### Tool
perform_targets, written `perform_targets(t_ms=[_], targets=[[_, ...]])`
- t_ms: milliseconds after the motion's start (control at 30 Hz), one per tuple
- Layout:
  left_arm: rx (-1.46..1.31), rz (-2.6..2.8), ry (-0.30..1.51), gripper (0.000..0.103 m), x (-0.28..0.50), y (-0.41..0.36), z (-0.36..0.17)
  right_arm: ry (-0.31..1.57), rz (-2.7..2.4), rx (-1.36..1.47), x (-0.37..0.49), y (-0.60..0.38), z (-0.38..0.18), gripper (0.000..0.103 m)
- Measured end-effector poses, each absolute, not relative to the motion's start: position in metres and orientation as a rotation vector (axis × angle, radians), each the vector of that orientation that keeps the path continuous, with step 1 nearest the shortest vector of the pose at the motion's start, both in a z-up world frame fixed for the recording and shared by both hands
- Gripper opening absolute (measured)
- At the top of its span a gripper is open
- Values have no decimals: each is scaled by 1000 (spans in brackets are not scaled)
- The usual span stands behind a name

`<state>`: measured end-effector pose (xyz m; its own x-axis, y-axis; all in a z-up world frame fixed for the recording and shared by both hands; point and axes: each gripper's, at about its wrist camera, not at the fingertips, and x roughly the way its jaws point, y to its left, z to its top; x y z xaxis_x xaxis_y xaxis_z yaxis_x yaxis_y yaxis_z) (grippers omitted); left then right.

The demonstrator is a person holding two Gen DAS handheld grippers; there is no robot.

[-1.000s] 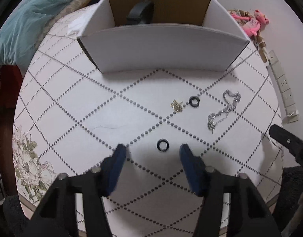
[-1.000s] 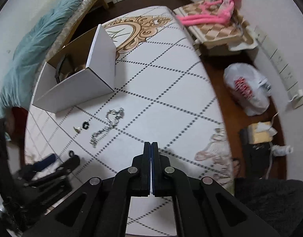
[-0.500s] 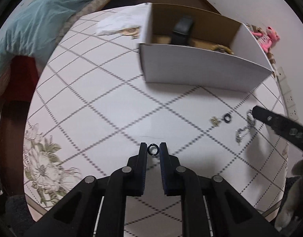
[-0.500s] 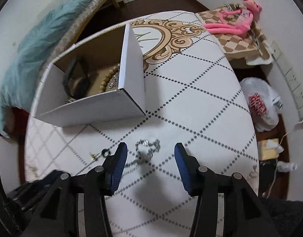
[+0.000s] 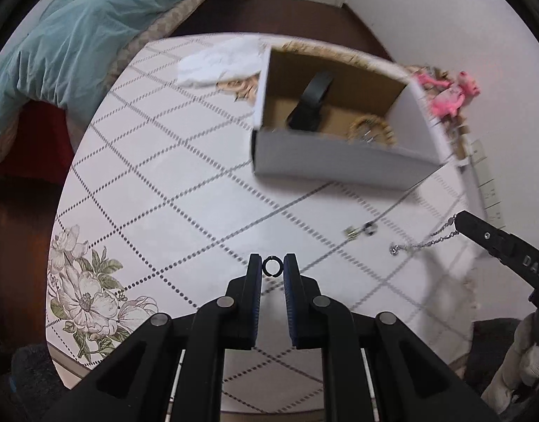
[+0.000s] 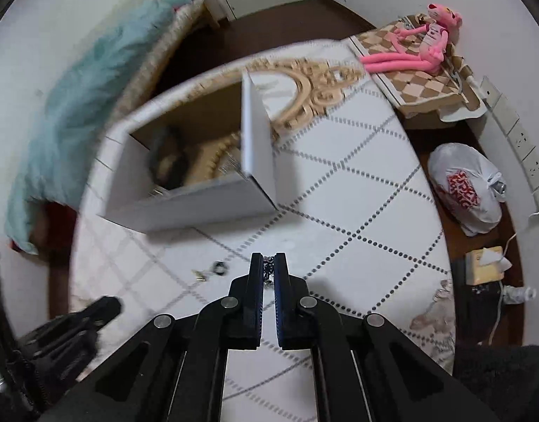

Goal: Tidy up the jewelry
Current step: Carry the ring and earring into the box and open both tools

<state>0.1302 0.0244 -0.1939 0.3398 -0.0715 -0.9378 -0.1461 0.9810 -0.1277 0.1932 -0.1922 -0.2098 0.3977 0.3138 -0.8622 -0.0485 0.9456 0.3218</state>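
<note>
Jewelry is partly sorted, judging by how things lie: the white box [image 5: 343,161] at the far side of the table [image 5: 156,190] already holds a dark band [image 5: 311,105] and a string of pale beads [image 5: 371,130], while four pieces are outside it.

Two of those four are in hand. The left gripper [image 5: 272,267] has its jaws drawn narrow on a small black ring [image 5: 271,266], pinched at the very tips and seemingly lifted clear of the table. The right gripper [image 6: 268,265] is closed almost fully on a silver chain [image 5: 422,242]; in the left view the chain hangs from its tip in a sagging line, its free end low near the table, though whether that end touches the surface I cannot tell.

Two pieces lie loose on the table between the grippers and the box: a second black ring [image 5: 369,228] and, just beside it on the left, a small gold piece [image 5: 351,232].

Relative to the left gripper, the box sits far and to the right; from the right gripper it is far and to the left. Probably both held pieces go into the box next, then the last two.
</note>
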Motion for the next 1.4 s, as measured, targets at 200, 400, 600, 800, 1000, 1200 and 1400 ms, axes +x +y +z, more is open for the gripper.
perform_targets(t_ms=[200, 400, 600, 800, 1000, 1200, 1400], targets=[[-282, -49, 1173, 10, 143, 28, -145, 1067, 318, 311, 195, -199, -144, 6], [-297, -131, 1135, 10, 180, 35, -110, 1006, 421, 335, 215, -189, -83, 6], [-294, -169, 1183, 10, 222, 40, -118, 1056, 470, 262, 258, -159, -83, 6], [-306, -175, 1258, 10, 254, 43, -147, 1166, 467, 197, 291, -137, -120, 6], [-307, -145, 1291, 10, 279, 48, -157, 1215, 451, 158, 314, -125, -141, 6], [-257, -74, 1292, 48, 297, 55, -155, 1290, 455, 148, 335, -117, -155, 7], [-216, -20, 1250, 80, 299, 64, -146, 1328, 413, 129, 341, -123, -164, 41]])
